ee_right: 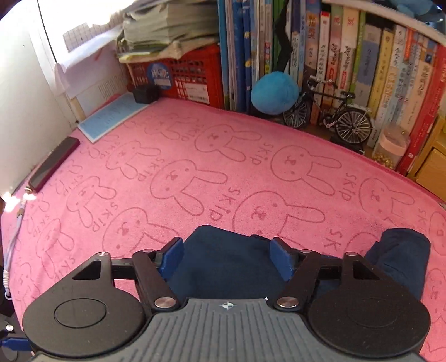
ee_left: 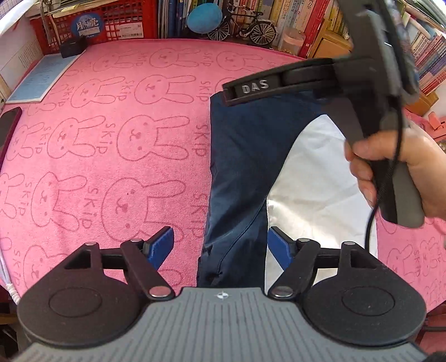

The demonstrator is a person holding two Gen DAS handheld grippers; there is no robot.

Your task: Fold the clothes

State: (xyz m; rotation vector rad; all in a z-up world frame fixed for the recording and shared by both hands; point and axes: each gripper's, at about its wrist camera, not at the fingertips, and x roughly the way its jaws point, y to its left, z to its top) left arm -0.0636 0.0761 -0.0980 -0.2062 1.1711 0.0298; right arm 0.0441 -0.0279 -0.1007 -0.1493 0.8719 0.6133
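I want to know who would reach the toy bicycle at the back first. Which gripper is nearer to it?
Right. The right gripper hangs over the garment's far end, toward the toy bicycle; the left gripper is at its near end.

garment near end hidden, crate label perhaps blurred

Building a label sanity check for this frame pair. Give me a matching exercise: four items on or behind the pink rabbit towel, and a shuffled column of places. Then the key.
Items
1. blue plush ball
2. phone
3. blue booklet
4. model bicycle

Places
A. flat at the towel's far left corner, by the red crate
B. upright before the books, right of the plush ball
C. lying along the towel's left edge
D. against the books, right of the red crate

Pairs: 1-D, 2-C, 3-A, 4-B
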